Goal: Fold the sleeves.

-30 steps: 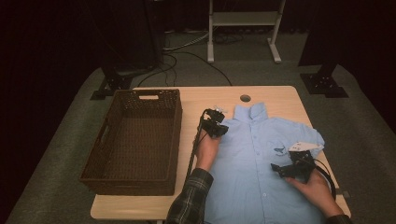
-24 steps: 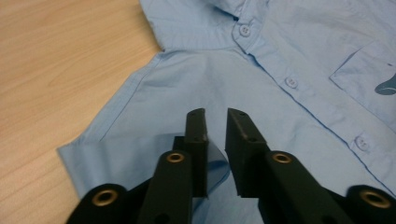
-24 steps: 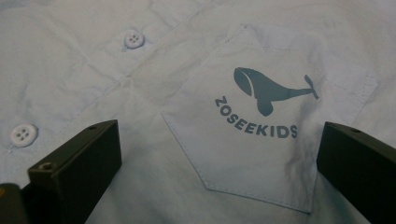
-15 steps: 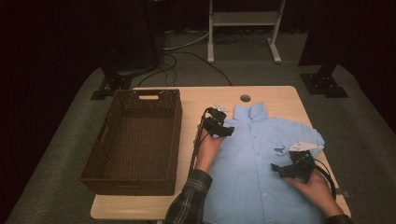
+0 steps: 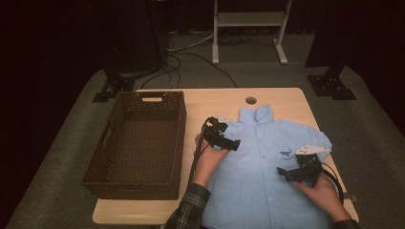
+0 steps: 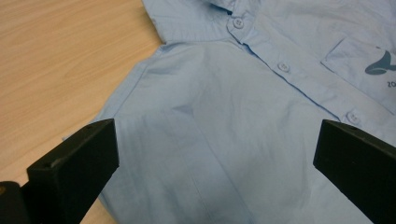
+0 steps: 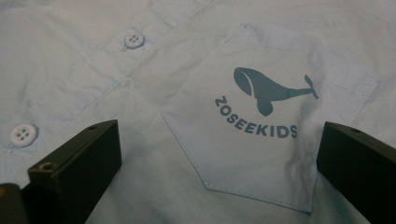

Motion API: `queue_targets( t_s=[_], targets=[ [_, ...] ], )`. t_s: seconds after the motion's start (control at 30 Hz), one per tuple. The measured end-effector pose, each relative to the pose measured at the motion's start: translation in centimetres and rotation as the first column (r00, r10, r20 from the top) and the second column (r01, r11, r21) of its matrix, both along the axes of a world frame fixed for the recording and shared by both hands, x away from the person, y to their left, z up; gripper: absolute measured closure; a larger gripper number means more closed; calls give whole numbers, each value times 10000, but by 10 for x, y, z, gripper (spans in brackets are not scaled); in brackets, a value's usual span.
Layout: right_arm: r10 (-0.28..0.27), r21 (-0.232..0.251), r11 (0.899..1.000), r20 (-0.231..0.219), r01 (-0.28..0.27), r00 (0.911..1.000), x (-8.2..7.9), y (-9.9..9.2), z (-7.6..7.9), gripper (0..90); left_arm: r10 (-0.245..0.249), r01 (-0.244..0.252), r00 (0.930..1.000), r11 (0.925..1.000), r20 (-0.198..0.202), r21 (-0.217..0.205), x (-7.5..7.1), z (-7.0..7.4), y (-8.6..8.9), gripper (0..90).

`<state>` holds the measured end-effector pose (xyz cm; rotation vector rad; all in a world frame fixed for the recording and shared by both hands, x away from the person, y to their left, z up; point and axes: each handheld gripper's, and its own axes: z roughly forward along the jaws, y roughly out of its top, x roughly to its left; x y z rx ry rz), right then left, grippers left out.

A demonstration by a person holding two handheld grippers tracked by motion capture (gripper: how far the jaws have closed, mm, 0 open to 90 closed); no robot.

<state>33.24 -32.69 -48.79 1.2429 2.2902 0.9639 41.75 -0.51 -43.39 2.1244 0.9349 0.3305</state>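
Observation:
A light blue buttoned shirt [image 5: 258, 167] lies flat, collar away from me, on the wooden table [image 5: 210, 105]. My left gripper [image 5: 228, 138] hovers over the shirt's left shoulder edge. Its jaws have just been opening and now stand wide, with nothing between them; in the left gripper view the left gripper [image 6: 215, 154] looks down on the shirt [image 6: 224, 107] and its button placket. My right gripper [image 5: 292, 172] is open above the chest pocket [image 7: 266, 130], which bears a whale print. The right gripper [image 7: 219, 158] holds nothing.
A dark woven basket [image 5: 181, 138] stands on the left half of the table, close to my left hand. A round cable hole [image 5: 250, 100] sits near the far edge. Stand legs [image 5: 334, 86] and cables rest on the floor beyond.
The left gripper's jaws have spread apart and the hand has shifted slightly over the shirt's shoulder. The right gripper and the shirt have stayed where they were.

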Motion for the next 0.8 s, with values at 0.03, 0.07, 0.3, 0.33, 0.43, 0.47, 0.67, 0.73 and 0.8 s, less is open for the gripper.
queue_targets(
  t_s=[0.03,0.07,0.3,0.33,0.43,0.47,0.67,0.73,0.8],
  targets=[
    [-8,7,10000,-7,8,10000,0,0,0,0,-82,82,10000,10000,4,-38,-2,-2,0,0],
    [-3,4,10000,-3,3,10000,0,0,0,0,-103,104,9999,9999,67,-56,-5,-4,0,0],
    [-4,11,10000,-2,4,10000,0,0,0,0,-358,356,9986,9994,388,54,-25,-14,-5,0],
    [-1,9,10000,-1,1,10000,0,0,0,0,-400,396,9983,9992,428,103,-27,-15,-5,0],
    [11,8,10000,2,-11,10000,0,0,0,0,-439,431,9981,9989,432,193,-33,-20,-5,0],
    [10,9,10000,-3,-9,10000,0,0,0,0,-430,422,9980,9989,461,182,-36,-22,-5,0],
    [21,30,10000,-20,-21,10000,-1,0,0,0,-536,516,9975,9977,461,441,-51,-35,-6,0],
    [20,28,10000,-25,-20,10000,-1,0,0,0,-563,535,9971,9970,509,559,-56,-39,-7,0],
    [23,28,10000,-22,-23,10000,-1,0,0,0,-619,576,9965,9955,556,758,-60,-43,-8,0]
  ],
)
